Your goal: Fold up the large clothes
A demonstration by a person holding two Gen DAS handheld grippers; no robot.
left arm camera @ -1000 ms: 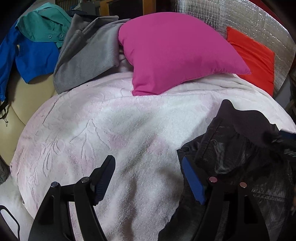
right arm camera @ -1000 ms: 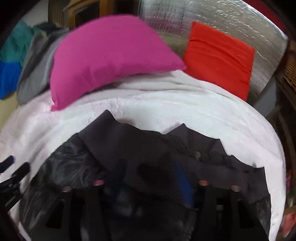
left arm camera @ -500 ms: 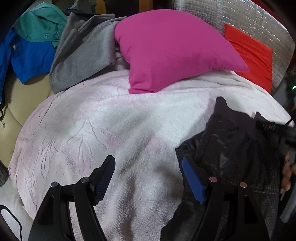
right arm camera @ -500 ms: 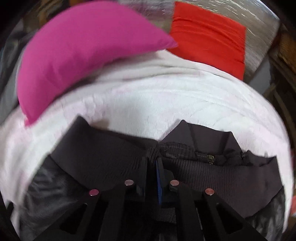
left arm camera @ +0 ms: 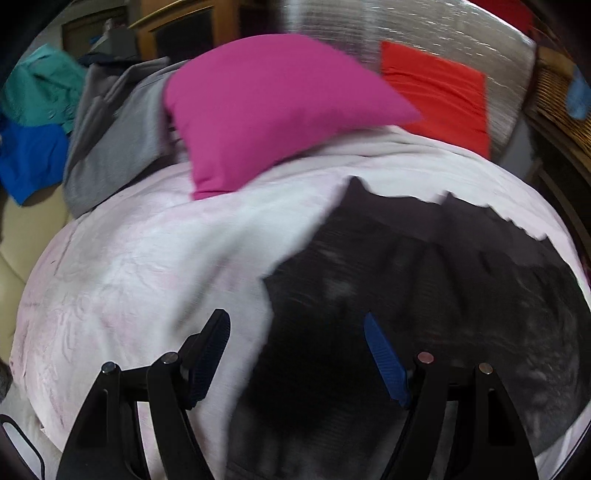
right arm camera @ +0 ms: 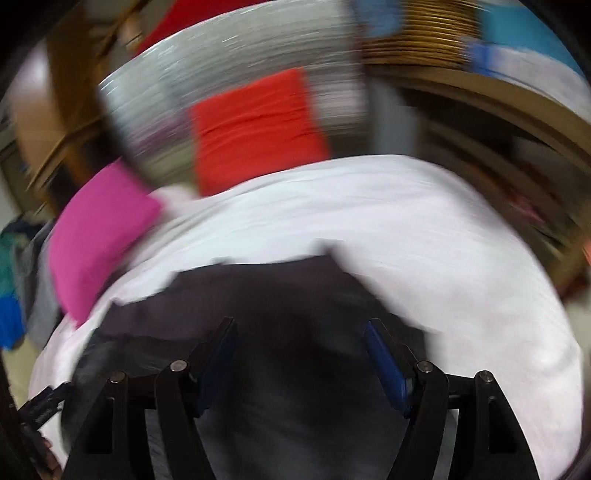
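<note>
The left gripper point(left arm camera: 295, 325) stood with its jaws wide apart and nothing between them, its left finger over the pale pink blanket point(left arm camera: 140, 266) and its right finger over the dark garment point(left arm camera: 424, 280). The garment lay spread on the right part of the blanket, its plain dark band toward the far edge and a shinier, mottled cloth nearer the camera. Far left in that view, a teal garment point(left arm camera: 40, 92) and a blue garment point(left arm camera: 29, 158) were heaped beside a grey garment point(left arm camera: 118, 136). To their right a magenta pillow point(left arm camera: 273, 107) rested on the blanket's far edge, then a red cushion point(left arm camera: 439, 92) leaned against a silvery quilted backing point(left arm camera: 369, 26).

The right gripper point(right arm camera: 300, 328) was likewise spread wide, holding nothing, both fingers hovering above the dark garment point(right arm camera: 280, 295). That view was heavily blurred; the magenta pillow point(right arm camera: 96, 236) sat at the left, the red cushion point(right arm camera: 255, 129) beyond the blanket point(right arm camera: 461, 258).
</note>
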